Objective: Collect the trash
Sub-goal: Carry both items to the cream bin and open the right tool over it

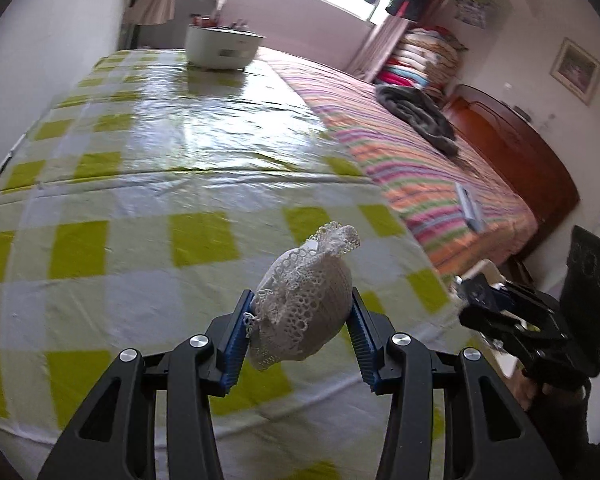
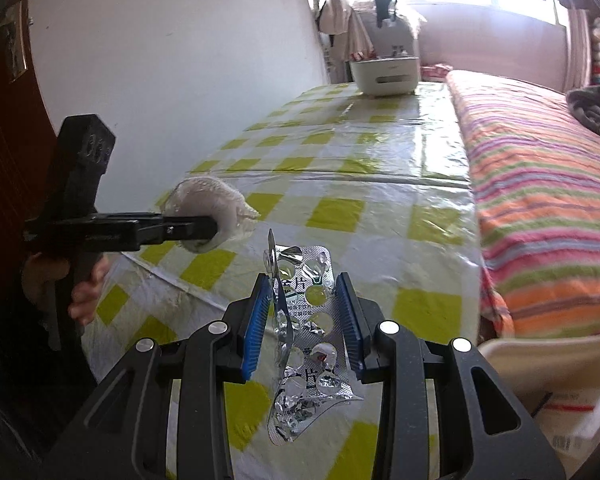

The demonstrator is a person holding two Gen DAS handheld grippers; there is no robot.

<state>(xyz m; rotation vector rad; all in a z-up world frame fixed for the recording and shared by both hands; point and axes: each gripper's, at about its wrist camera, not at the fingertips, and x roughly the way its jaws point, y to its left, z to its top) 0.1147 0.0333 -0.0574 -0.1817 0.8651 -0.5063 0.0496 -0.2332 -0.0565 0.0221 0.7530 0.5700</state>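
Two pieces of trash held clear of the tabletop (image 1: 148,148), one per claw, presumably so both go to a bin in one trip. Left claw (image 1: 300,320) clamped on a crumpled white foam net (image 1: 300,304), of the kind wrapped round fruit, squeezed between the blue ribbed pads (image 1: 240,332) at its middle so the soft mesh bulges out above and below rather than slipping free. Seen from the right wrist as well: the same white foam net (image 2: 208,212) pinched at the tip of the left claw (image 2: 208,226), a hand (image 2: 56,280) round the handle below. Right claw (image 2: 304,320) closed on an emptied silver blister pack (image 2: 308,344), gripped across its width, the foil bent and folded on the left edge under the pinch, the lower end hanging free toward the camera. Held off the checked cloth, probably to keep the thin sheet from catching. Far down the tabletop a white tub (image 2: 384,76), possibly the bin, though too distant to confirm; a white container (image 2: 560,392) also close at lower right, beside the striped bed (image 2: 540,208). Which one is the destination: impossible to tell.
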